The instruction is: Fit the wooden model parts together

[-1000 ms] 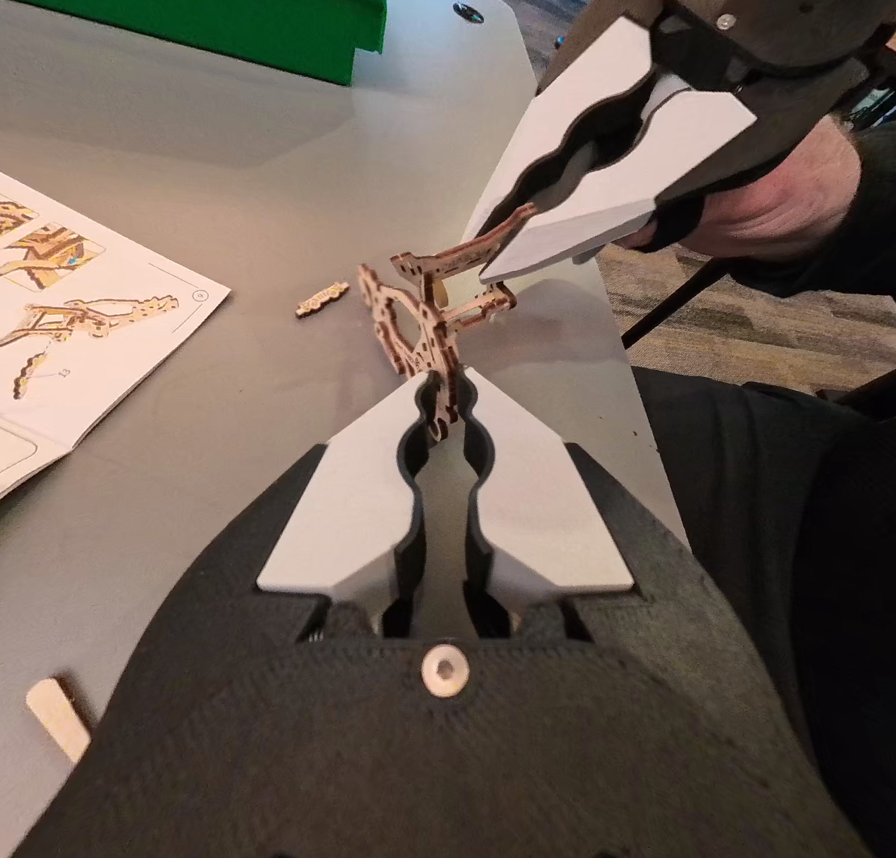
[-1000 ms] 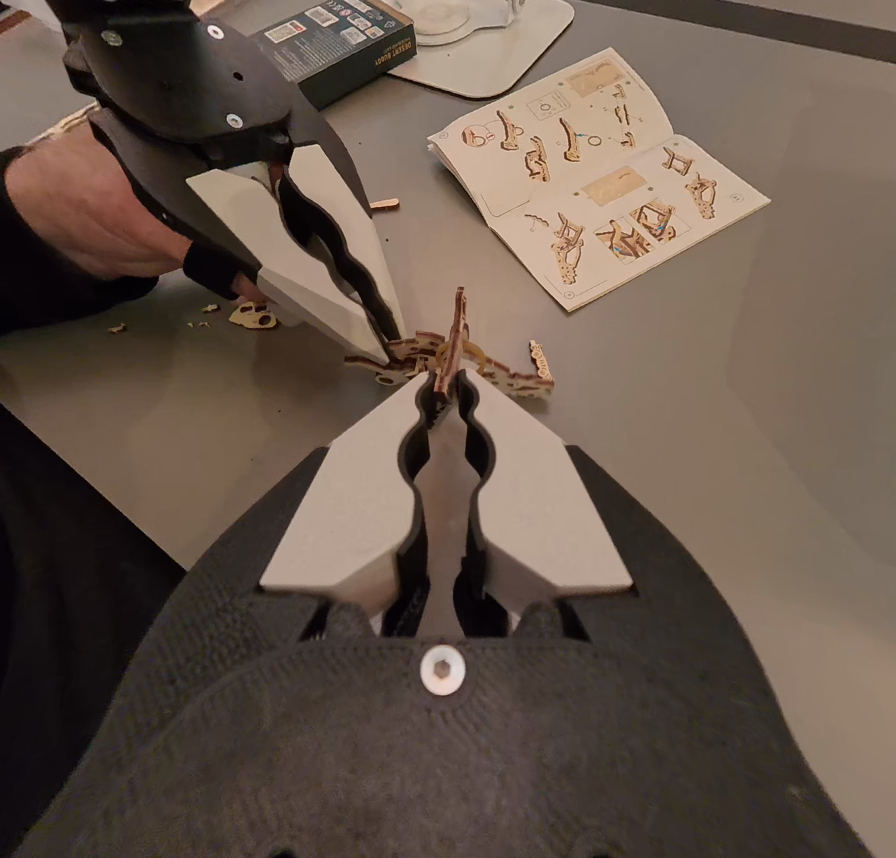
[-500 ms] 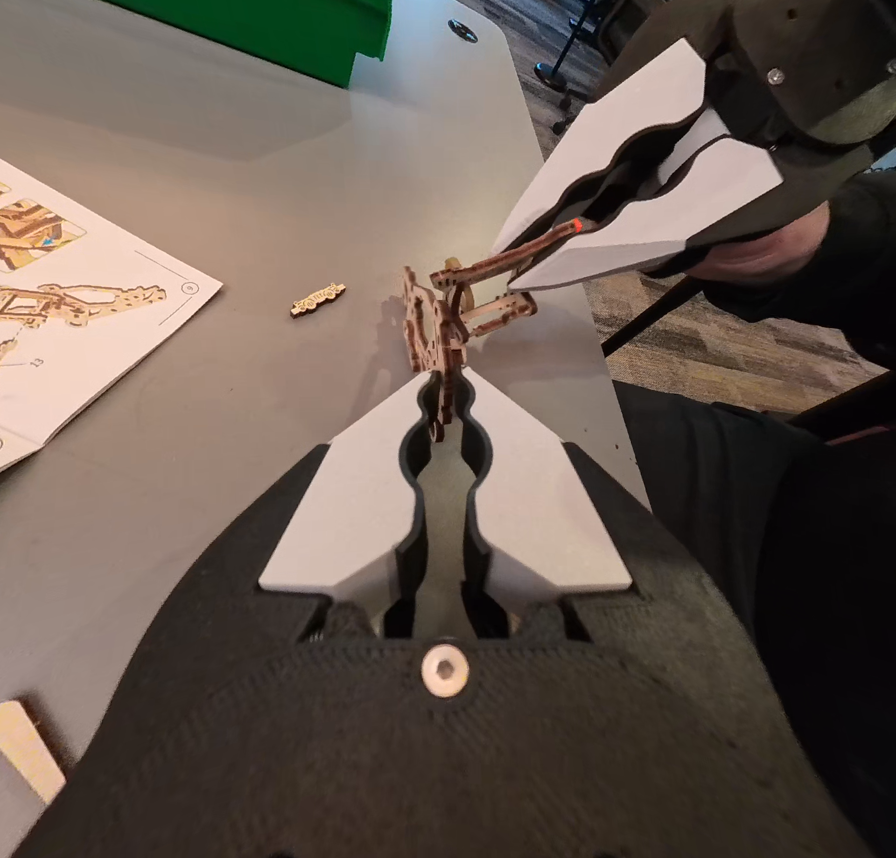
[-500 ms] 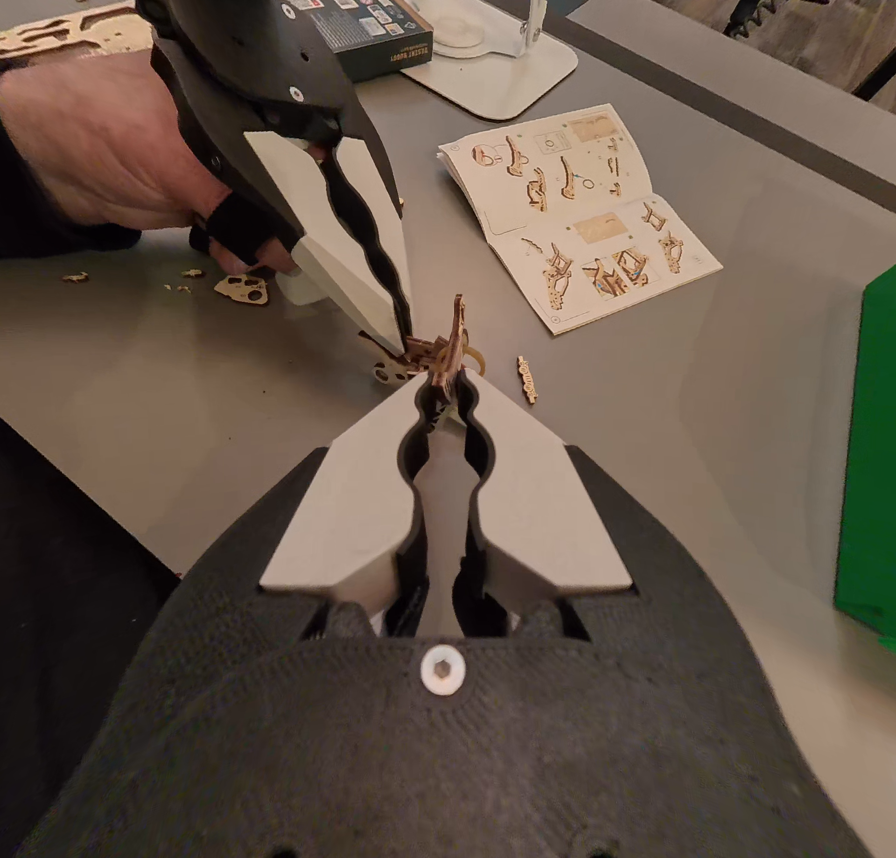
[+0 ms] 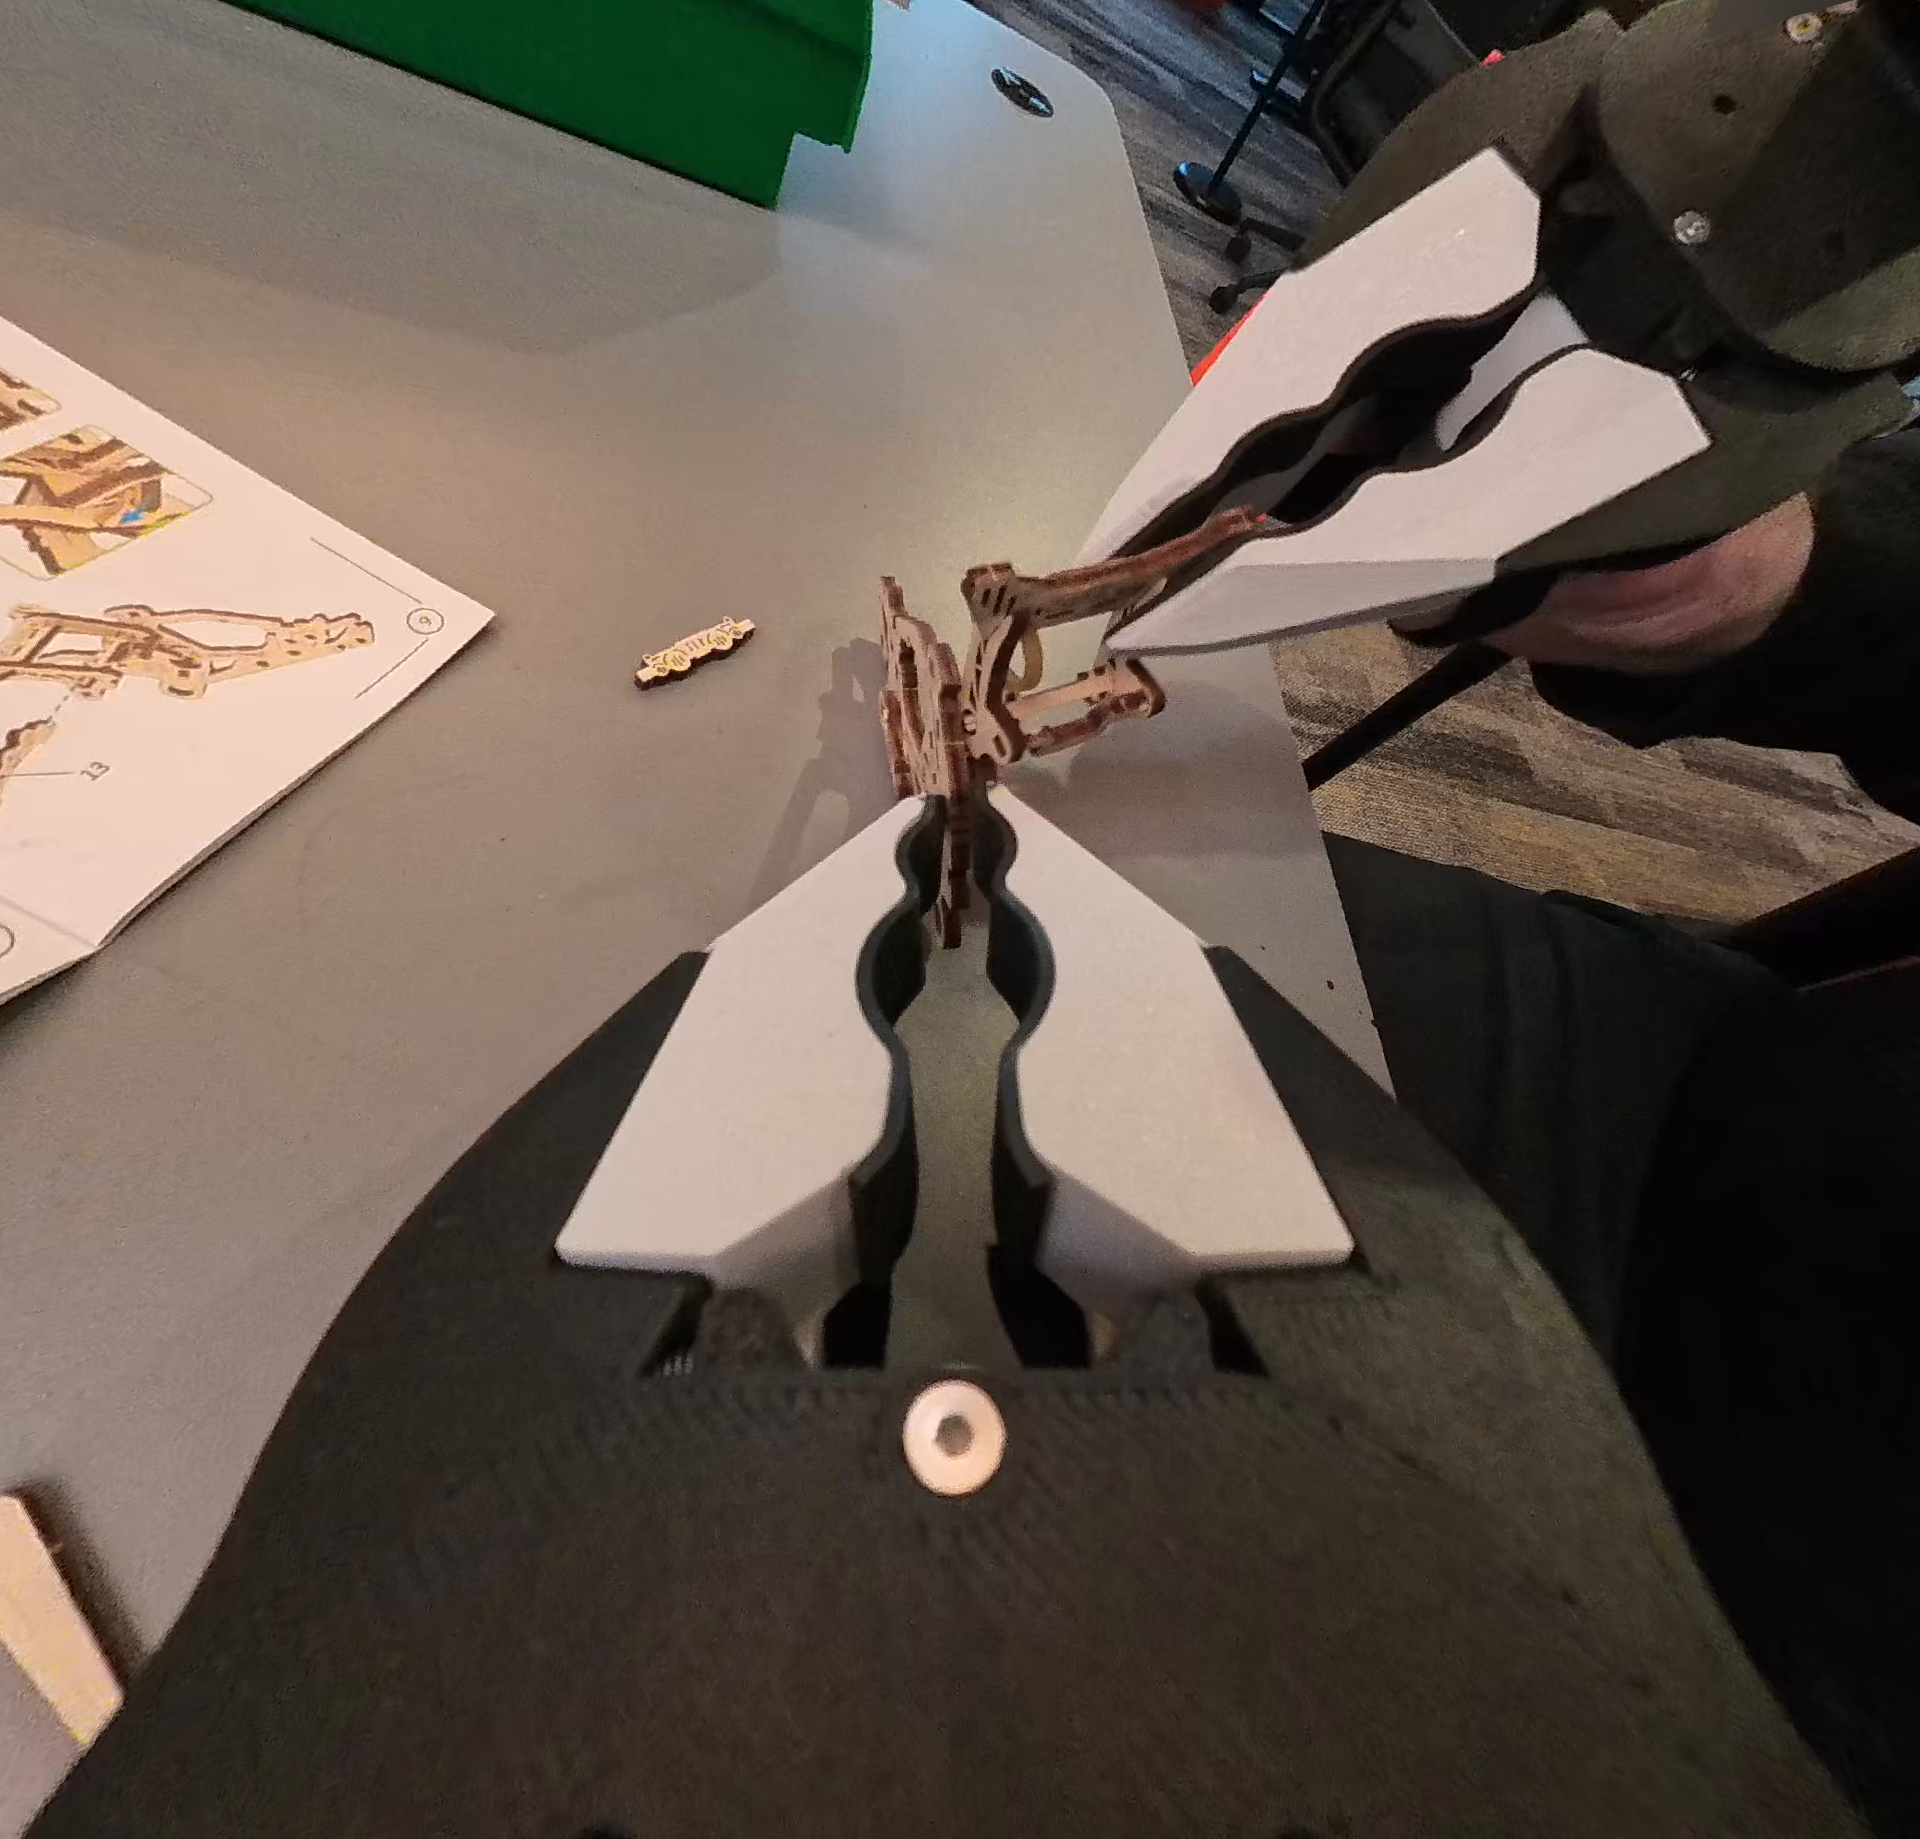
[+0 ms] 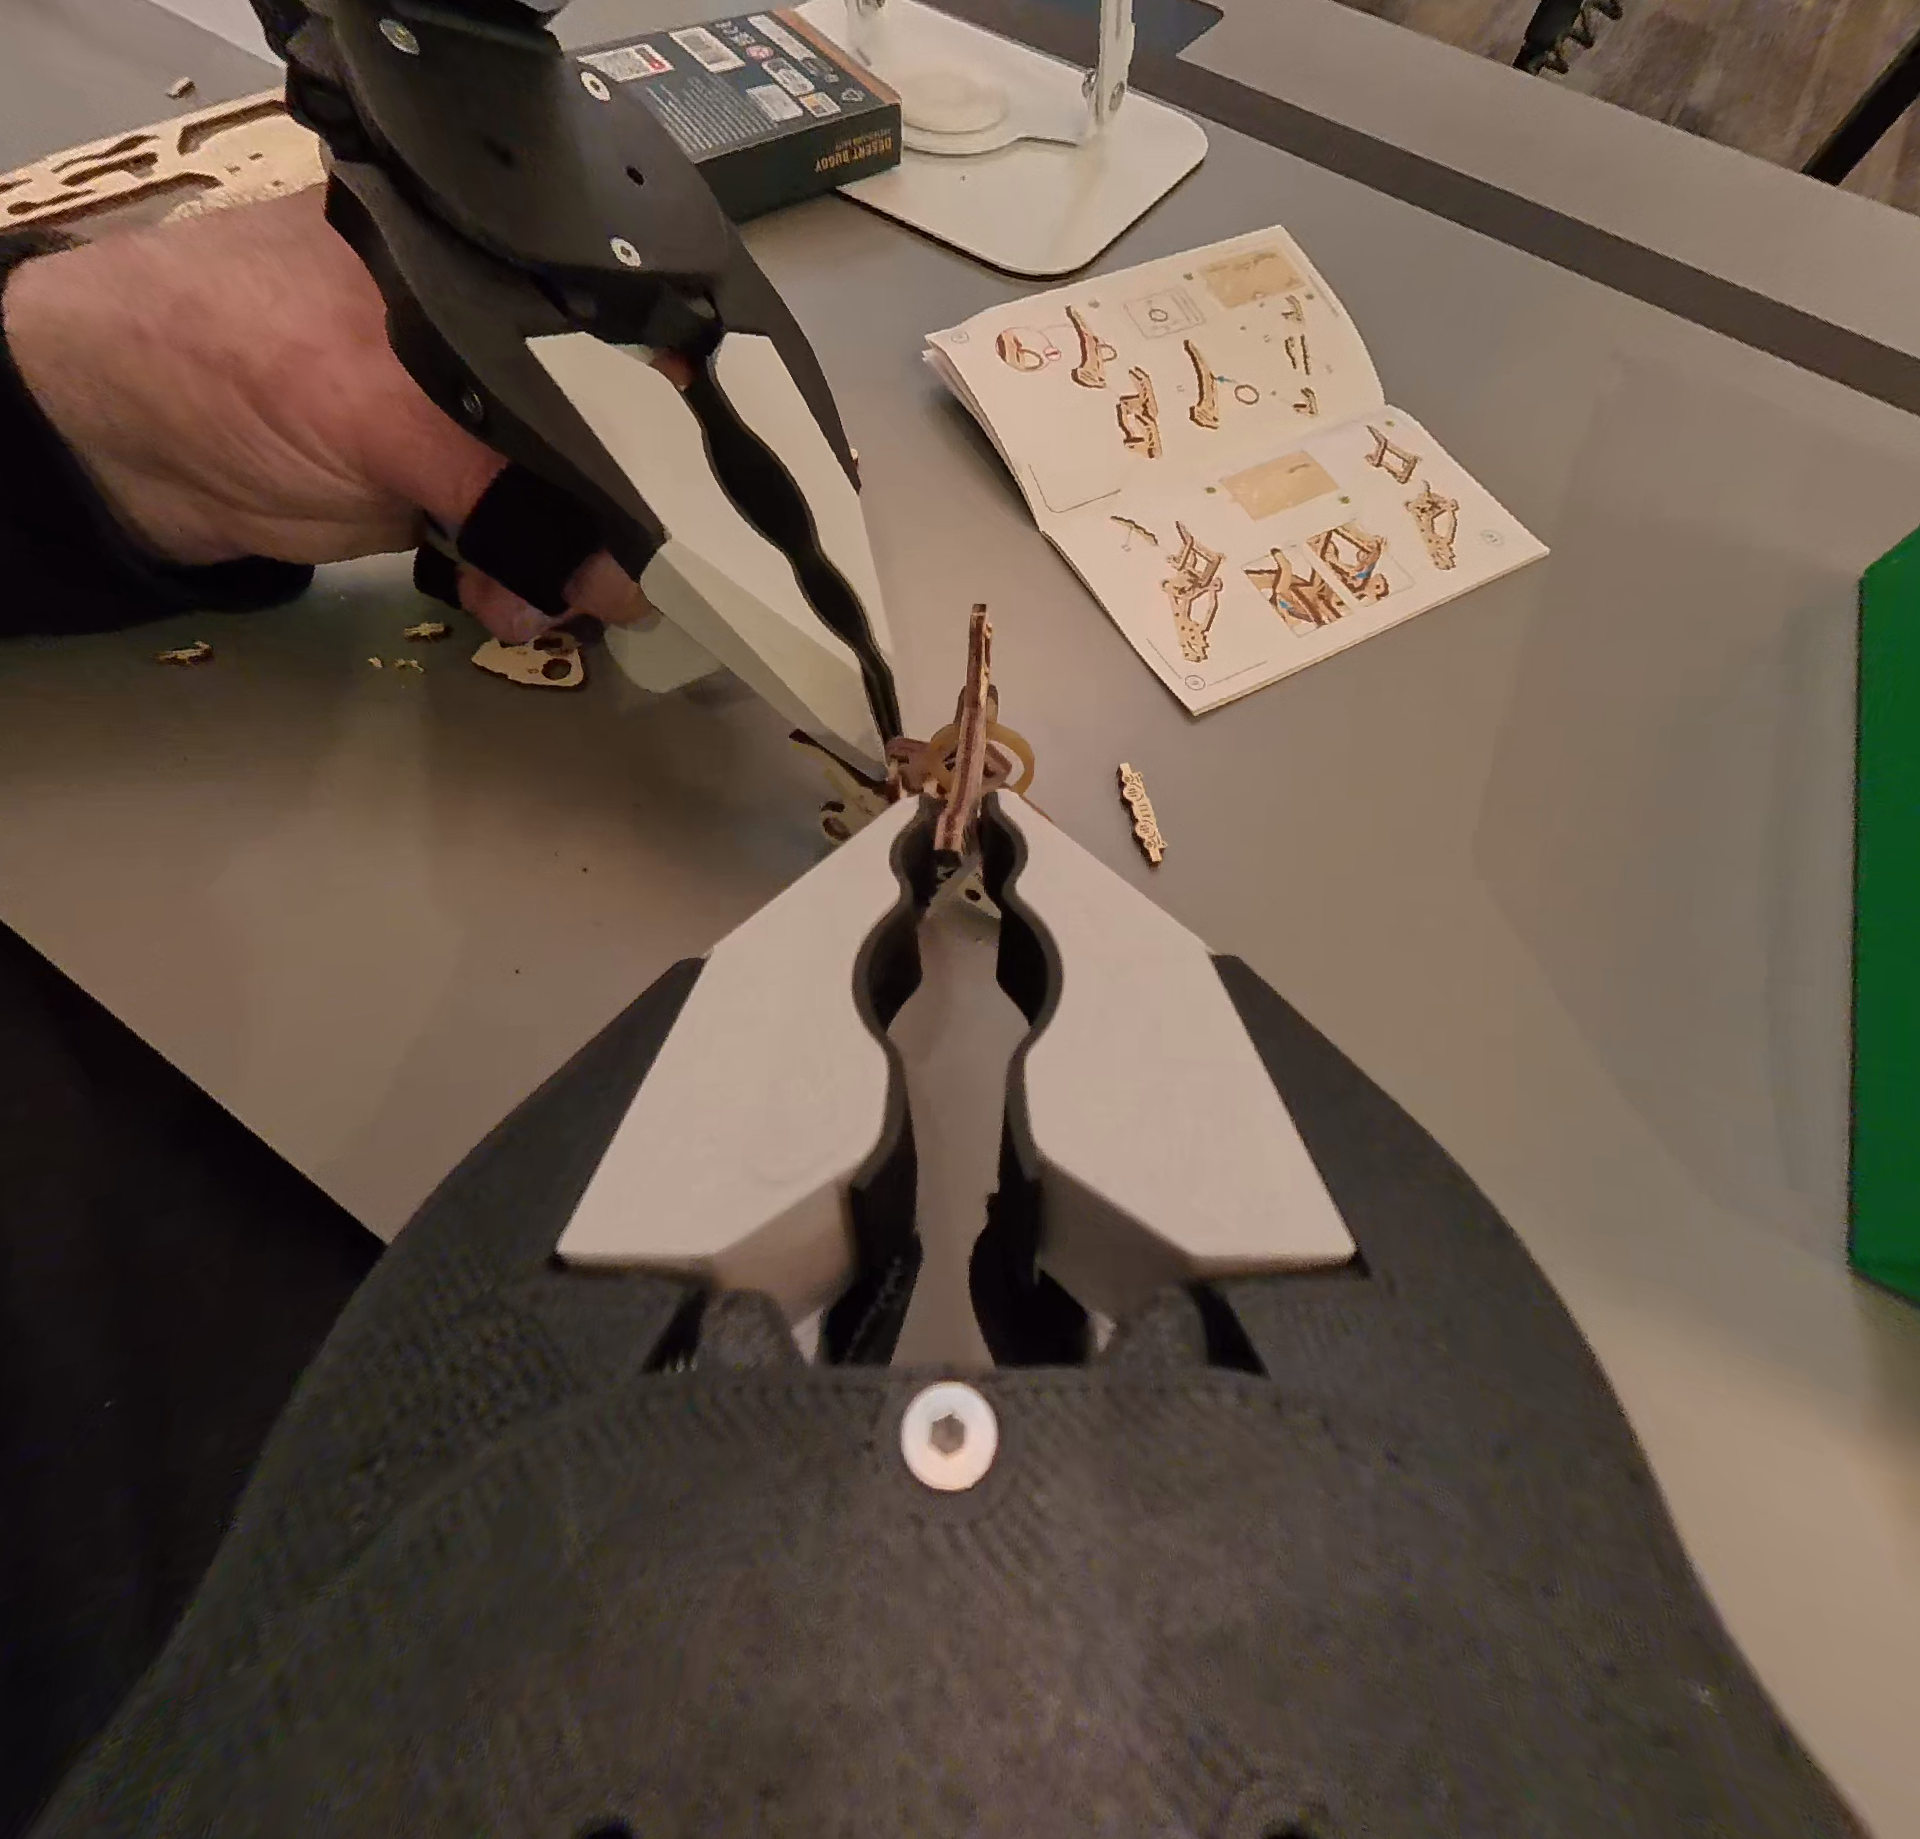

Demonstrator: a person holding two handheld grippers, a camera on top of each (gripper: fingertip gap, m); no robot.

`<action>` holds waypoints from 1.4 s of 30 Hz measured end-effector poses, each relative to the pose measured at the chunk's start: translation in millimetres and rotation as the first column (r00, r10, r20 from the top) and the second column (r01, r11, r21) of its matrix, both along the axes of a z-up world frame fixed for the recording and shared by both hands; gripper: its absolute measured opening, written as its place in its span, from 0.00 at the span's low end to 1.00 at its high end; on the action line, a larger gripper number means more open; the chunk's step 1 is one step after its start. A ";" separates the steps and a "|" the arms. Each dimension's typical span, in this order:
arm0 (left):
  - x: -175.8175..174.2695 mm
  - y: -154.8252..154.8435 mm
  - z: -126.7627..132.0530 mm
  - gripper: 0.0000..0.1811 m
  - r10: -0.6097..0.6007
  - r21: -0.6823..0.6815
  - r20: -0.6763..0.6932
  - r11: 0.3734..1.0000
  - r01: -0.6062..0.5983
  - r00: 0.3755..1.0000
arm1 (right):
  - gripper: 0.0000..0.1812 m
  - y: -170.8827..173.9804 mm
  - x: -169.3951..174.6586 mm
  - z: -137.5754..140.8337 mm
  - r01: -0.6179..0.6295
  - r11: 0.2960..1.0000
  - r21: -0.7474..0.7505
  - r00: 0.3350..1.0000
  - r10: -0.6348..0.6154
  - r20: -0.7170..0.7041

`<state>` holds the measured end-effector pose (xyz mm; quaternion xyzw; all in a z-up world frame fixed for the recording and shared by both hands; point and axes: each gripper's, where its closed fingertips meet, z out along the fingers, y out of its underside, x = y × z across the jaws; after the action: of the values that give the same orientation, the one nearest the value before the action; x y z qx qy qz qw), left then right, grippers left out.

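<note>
Both tools meet over the pale grey table (image 5: 436, 1010), near its front edge. The left gripper (image 5: 951, 813) has its white, wedge-shaped fingers pressed together on the wooden model (image 5: 935, 719), a thin laser-cut plywood assembly with scorched brown edges and notched, toothed outlines. It stands at the centre of the left wrist view, just beyond the fingertips, with a flat plate held on edge between the wavy black rubber pads.

From the upper right of that view the right gripper (image 5: 1117, 605) reaches in, its fingers closed on a slim wooden strut (image 5: 1122, 574) that joins the same assembly. In the right wrist view the right gripper (image 6: 951, 813) pinches that piece, seen on edge at frame centre, while the left gripper (image 6: 883, 740) comes down from the upper left, gripped by a hand (image 6: 208, 407) with a black fingertip cover. A tan rubber band (image 6: 1013, 750) loops around the joint.

A small loose wooden part (image 5: 694, 638), oblong and scalloped, lies flat on the table left of the model. An open instruction booklet (image 6: 1236, 459) of glossy white paper sits at upper right in the right wrist view. A dark cardboard box (image 6: 748, 96) and a white metal stand base (image 6: 1039, 168) lie along the top. A matte green block (image 5: 499, 13) fills the upper left of the left wrist view. Wood crumbs (image 6: 405, 646) scatter at left.
</note>
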<state>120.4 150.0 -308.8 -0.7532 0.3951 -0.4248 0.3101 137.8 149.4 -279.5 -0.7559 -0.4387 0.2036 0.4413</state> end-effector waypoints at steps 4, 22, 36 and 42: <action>0.1 0.3 0.0 0.01 0.005 0.000 0.000 1.000 -0.005 1.000 | 0.03 -0.2 0.3 -0.4 0.005 0.999 0.032 0.999 -0.006 0.033; 4.9 -0.3 -0.1 0.01 0.076 0.055 -0.037 0.996 -0.073 0.996 | 0.03 -3.2 7.2 -0.2 0.081 0.996 0.033 0.992 -0.084 0.100; 5.9 0.8 4.4 0.01 0.107 0.115 -0.044 0.988 -0.102 0.993 | 0.03 -2.6 2.8 4.5 -0.030 0.972 0.234 0.929 -0.059 0.365; 5.7 1.0 5.8 0.01 0.113 0.121 -0.039 0.987 -0.107 0.993 | 0.03 -3.1 1.3 5.1 -0.155 0.915 0.374 0.845 -0.073 0.530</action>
<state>126.1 151.0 -303.0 -0.7635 0.3844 -0.3657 0.3681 139.0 146.3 -274.5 -0.6653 -0.5926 -0.0993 0.4432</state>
